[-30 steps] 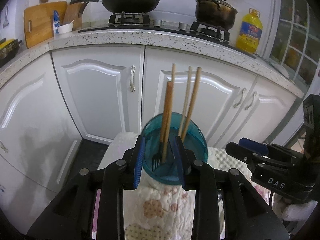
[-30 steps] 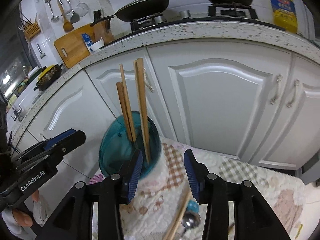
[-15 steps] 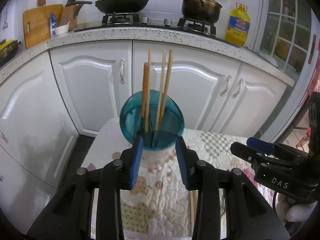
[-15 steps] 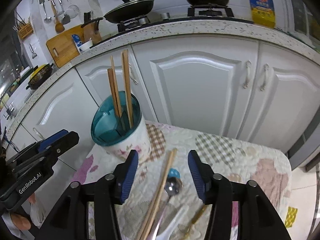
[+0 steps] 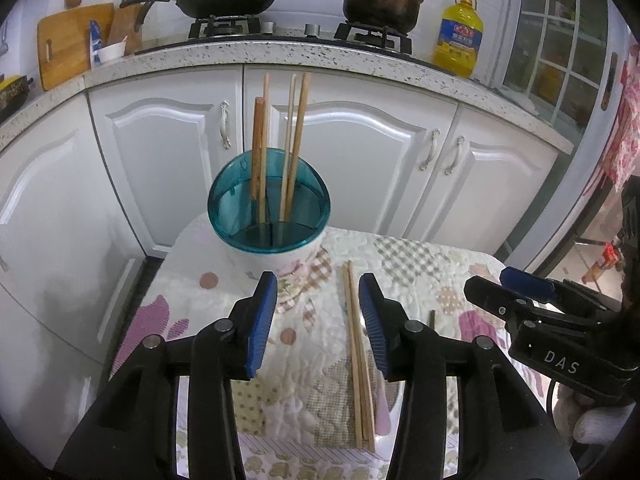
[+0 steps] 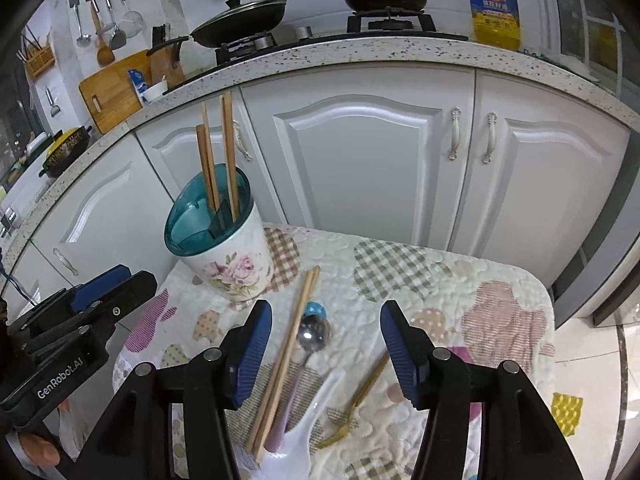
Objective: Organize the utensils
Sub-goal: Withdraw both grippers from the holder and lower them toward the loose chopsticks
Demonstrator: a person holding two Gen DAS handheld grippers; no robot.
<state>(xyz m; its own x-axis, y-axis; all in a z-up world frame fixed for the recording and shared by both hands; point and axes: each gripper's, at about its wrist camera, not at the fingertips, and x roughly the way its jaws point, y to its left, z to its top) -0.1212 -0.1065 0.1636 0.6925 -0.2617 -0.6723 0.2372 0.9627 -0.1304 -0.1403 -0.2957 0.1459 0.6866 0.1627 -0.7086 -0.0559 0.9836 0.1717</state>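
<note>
Two tongs agape, four chopsticks (image 5: 280, 148) upright

We read "DAS" in white letters on the black body of the right hand-held gripper (image 5: 516, 292), and "GenRobot.AI" on the left hand-held gripper (image 6: 108, 292). The yellow oil bottle's (image 6: 495, 4) blue label stays illegible.

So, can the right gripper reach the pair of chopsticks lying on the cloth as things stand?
Probably yes. The right gripper is open above the chopsticks, which lie flat beside the spoon; nothing covers them.
</note>
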